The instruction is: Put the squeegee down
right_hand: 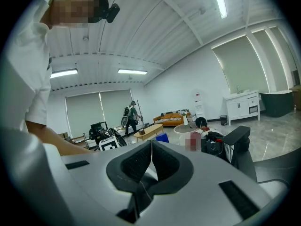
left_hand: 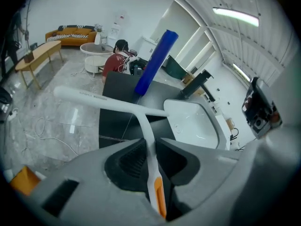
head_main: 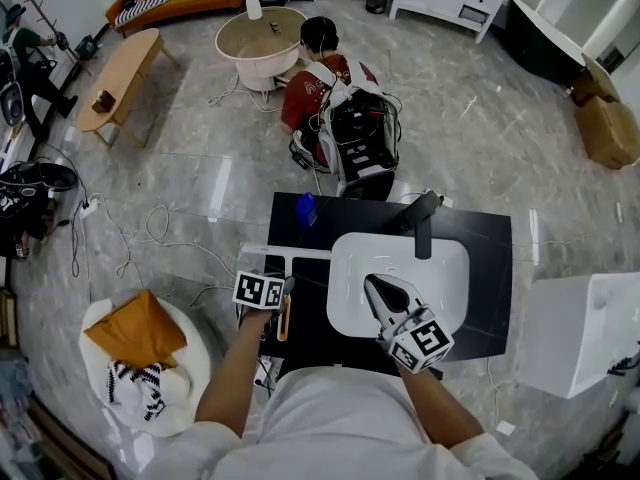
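RISK: squeegee point(left_hand: 143, 121) could be tipped off the bench point(head_main: 490, 268) if released early, being held over its left edge | LOOK: white T-shape, slim handle, orange insert | left hand-held gripper point(left_hand: 149, 154): clamped on handle | right hand-held gripper point(right_hand: 151, 157): closed, nothing held

No text, number or brand can be read.

- Squeegee point(left_hand: 142, 121): a short line of faint grey print runs along the white head bar in the left gripper view. Its characters are too small and blurred to make out.
- Marker cube point(head_main: 260, 290) of the left gripper point(head_main: 287, 290) and marker cube point(head_main: 420, 340) of the right gripper point(head_main: 372, 284): black-and-white square code patterns only, with no letters or digits.
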`<state>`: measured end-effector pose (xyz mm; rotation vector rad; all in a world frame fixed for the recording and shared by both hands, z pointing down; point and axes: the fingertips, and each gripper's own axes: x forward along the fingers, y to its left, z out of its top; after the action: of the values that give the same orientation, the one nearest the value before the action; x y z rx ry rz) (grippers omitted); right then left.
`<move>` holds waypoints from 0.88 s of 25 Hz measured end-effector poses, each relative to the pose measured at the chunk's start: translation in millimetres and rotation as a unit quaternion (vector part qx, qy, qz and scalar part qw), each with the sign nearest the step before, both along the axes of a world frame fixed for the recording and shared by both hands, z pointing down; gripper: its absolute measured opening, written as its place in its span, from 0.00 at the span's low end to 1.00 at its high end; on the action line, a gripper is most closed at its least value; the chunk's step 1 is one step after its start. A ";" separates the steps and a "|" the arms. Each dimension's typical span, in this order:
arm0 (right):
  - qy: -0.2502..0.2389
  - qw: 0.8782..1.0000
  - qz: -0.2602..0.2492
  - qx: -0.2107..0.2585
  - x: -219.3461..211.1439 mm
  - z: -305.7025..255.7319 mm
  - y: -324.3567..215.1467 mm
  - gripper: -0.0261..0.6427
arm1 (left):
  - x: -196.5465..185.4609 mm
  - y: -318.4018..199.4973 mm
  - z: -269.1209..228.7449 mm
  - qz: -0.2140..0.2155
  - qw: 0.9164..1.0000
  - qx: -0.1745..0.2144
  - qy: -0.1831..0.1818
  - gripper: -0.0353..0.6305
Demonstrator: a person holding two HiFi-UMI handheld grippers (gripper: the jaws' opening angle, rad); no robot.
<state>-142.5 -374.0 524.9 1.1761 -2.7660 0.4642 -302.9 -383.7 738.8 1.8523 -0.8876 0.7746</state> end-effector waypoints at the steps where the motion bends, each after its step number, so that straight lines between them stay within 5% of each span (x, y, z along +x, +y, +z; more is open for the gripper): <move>1: -0.001 1.000 -0.001 0.000 0.1 -0.3 0.1 0.06 | -1.8 -0.3 3.0 -0.001 1.000 0.002 -0.014 0.18; 7: -0.003 1.000 -0.004 -0.003 2.6 1.4 1.5 0.06 | -5.4 0.5 21.6 -0.012 0.998 -0.003 -0.061 0.20; 17: -0.004 1.000 0.003 -0.005 11.2 6.0 5.3 0.06 | -5.5 -3.4 26.9 -0.035 0.998 0.001 -0.058 0.20; 22: -0.002 1.000 0.008 0.000 14.9 3.7 2.9 0.06 | -15.4 -7.8 10.5 -0.046 0.997 0.037 -0.058 0.22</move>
<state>-127.5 -371.0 528.6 1.2006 -2.7626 0.4691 -318.3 -391.5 749.3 1.8323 -1.0814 0.8090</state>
